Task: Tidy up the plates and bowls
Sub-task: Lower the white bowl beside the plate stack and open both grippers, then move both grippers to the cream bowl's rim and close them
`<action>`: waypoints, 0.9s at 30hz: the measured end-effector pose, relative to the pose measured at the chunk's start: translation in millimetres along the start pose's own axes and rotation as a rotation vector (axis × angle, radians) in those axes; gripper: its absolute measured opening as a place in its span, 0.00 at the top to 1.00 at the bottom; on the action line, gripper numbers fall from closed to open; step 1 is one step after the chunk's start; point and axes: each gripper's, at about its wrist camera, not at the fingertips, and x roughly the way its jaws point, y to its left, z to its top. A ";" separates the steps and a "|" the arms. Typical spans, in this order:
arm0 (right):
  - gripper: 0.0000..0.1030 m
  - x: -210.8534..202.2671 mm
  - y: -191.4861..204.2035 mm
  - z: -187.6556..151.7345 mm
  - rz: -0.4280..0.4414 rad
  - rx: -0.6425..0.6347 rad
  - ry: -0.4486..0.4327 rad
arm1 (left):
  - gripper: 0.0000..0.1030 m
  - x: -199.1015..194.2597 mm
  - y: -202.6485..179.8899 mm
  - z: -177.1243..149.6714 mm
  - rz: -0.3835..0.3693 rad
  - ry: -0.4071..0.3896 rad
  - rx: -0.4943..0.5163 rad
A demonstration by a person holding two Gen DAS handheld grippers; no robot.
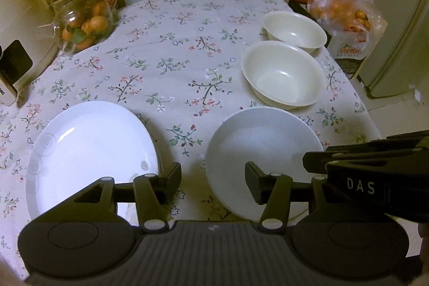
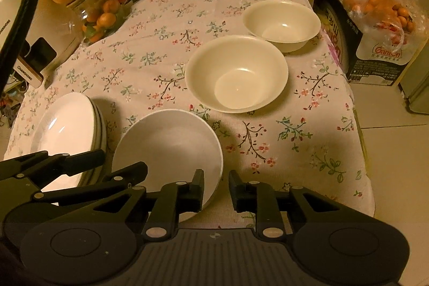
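Here both grippers — left (image 1: 213, 185), right (image 2: 215, 190) — gape empty, seemingly above the white plate (image 2: 171, 149).

stacked plates (image 1: 88, 149), lone plate (image 1: 262, 149) — two bowls (image 1: 284, 74)

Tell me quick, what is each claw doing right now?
Left gripper: open, holding nothing, above the cloth between two plates.
Right gripper: open, holding nothing, at a plate's edge.

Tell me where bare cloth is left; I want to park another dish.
Widest free patch: mid-cloth, between the fruit jar, the plate stack and the near bowl. Another on the right, beyond the lone plate. Crowded: near edge, around both grippers.
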 end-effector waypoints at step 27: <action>0.54 5.9 -63.6 56.1 0.009 0.302 -0.089 | 0.41 49.9 -4.4 81.2 -0.113 -0.045 -0.083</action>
